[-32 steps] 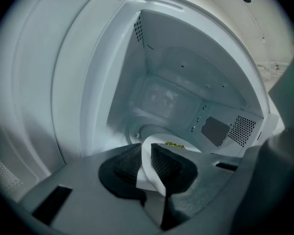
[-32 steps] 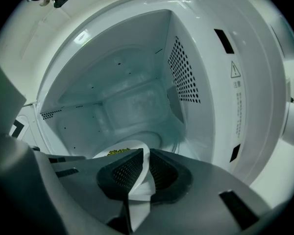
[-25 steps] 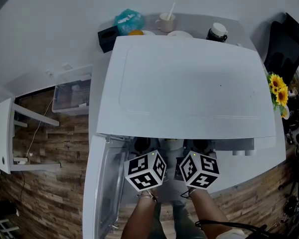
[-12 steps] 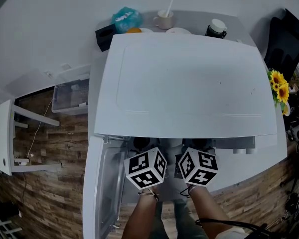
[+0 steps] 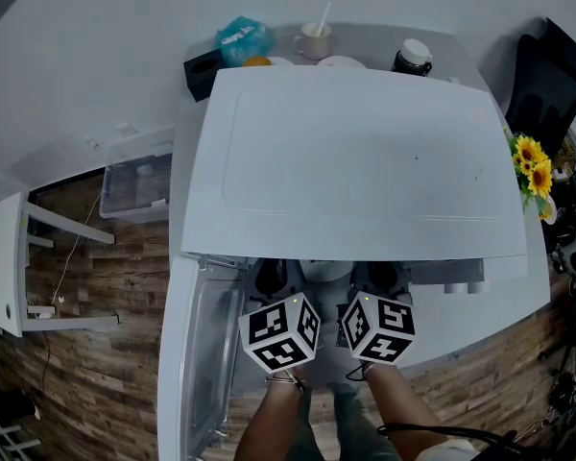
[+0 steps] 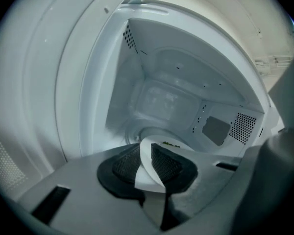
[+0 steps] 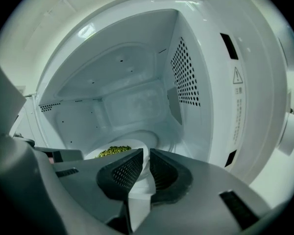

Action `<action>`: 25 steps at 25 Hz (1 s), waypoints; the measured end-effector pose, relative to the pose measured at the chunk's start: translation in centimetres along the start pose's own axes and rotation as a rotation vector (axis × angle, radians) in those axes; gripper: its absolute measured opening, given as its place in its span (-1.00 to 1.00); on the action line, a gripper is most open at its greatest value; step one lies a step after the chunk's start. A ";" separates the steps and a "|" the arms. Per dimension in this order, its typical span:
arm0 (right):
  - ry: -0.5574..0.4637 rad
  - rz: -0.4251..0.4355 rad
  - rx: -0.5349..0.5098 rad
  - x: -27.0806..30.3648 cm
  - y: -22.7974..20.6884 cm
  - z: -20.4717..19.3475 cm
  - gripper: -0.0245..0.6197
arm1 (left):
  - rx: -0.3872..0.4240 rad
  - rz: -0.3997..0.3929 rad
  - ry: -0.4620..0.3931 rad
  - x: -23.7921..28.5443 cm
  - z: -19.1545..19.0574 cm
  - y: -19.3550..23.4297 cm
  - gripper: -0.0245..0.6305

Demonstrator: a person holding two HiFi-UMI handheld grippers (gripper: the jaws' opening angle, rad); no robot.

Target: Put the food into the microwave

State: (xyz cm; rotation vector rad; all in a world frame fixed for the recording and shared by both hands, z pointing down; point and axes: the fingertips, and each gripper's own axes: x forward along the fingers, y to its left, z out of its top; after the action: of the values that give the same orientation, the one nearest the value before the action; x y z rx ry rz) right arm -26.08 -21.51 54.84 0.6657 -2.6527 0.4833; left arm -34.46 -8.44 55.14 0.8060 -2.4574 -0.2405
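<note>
A white plate (image 7: 137, 190) of green food (image 7: 112, 151) is carried between both grippers at the mouth of the open white microwave (image 5: 355, 161). My left gripper (image 6: 147, 166) is shut on the plate's rim (image 6: 146, 173), with a bit of the green food (image 6: 170, 145) showing past it. On the opposite rim my right gripper (image 7: 143, 173) is shut. Both gripper views look into the bare white cavity (image 7: 122, 102). In the head view the two marker cubes (image 5: 280, 329) (image 5: 379, 327) sit side by side under the microwave's front edge, with the plate (image 5: 324, 270) between them.
The microwave door (image 5: 197, 353) hangs open at the left. Behind the microwave stand a black box (image 5: 202, 70), a teal bag (image 5: 245, 38), a cup with a spoon (image 5: 317, 41) and a lidded jar (image 5: 413, 58). Sunflowers (image 5: 528, 161) are at the right and a plastic bin (image 5: 139, 182) is on the floor at the left.
Both grippers have stayed almost still at the opening. The plate's white rim shows more plainly between them under the microwave's front edge.
</note>
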 end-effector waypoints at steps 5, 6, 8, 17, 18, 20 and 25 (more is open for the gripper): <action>0.011 0.013 -0.019 -1.3 0.2 0.1 -0.77 | 0.021 0.006 0.014 -1.8 -0.2 -0.2 -0.73; 0.012 0.019 -0.024 -1.7 0.3 0.1 -0.77 | 0.025 0.005 0.020 -2.3 -0.2 -0.3 -0.73; 0.013 0.034 -0.037 -2.5 0.5 0.3 -0.77 | 0.036 0.001 0.030 -3.2 -0.3 -0.6 -0.73; 0.031 0.137 -0.079 -6.8 1.8 0.2 -0.84 | 0.119 -0.061 0.031 -7.1 0.0 -3.0 -0.73; 0.028 0.144 -0.083 -7.3 1.9 0.4 -0.85 | 0.127 -0.066 0.028 -7.6 0.2 -3.2 -0.74; 0.025 0.159 -0.086 -8.3 2.2 0.8 -0.86 | 0.143 -0.073 0.023 -8.6 0.5 -3.6 -0.77; 0.031 0.198 -0.118 -10.4 3.1 1.3 -0.86 | 0.186 -0.097 0.016 -10.5 1.1 -5.0 -0.80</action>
State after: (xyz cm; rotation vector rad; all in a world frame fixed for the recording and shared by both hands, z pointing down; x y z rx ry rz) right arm -19.41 -15.47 48.62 0.3594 -2.7064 0.3832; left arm -25.46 -6.23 48.06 1.0037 -2.4541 -0.0402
